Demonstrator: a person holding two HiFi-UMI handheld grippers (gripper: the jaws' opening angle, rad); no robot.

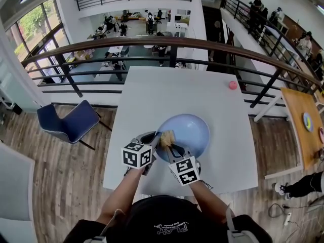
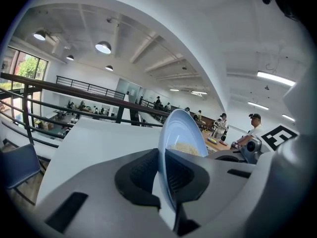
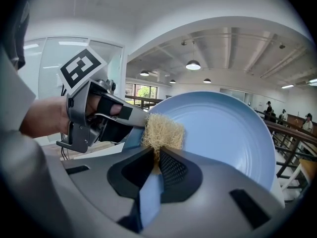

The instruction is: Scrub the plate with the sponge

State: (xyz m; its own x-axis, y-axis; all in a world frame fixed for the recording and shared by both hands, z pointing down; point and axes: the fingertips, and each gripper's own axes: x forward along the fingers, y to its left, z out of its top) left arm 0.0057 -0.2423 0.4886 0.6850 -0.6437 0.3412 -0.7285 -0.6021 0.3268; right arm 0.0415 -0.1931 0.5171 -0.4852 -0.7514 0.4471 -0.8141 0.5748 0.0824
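A pale blue plate (image 1: 190, 133) is held tilted above the white table (image 1: 152, 100). My left gripper (image 1: 152, 145) is shut on its near left rim; in the left gripper view the plate (image 2: 174, 133) stands edge-on between the pads. My right gripper (image 1: 169, 148) is shut on a tan fibrous sponge (image 1: 166, 137) with a blue backing. In the right gripper view the sponge (image 3: 162, 131) rests against the plate's (image 3: 228, 133) inner face near its left rim, right beside the left gripper (image 3: 99, 117).
A small pink ball (image 1: 232, 84) lies near the table's far right corner. A blue chair (image 1: 71, 120) stands left of the table. A railing (image 1: 152, 49) runs behind it, and a wooden table (image 1: 304, 120) stands to the right.
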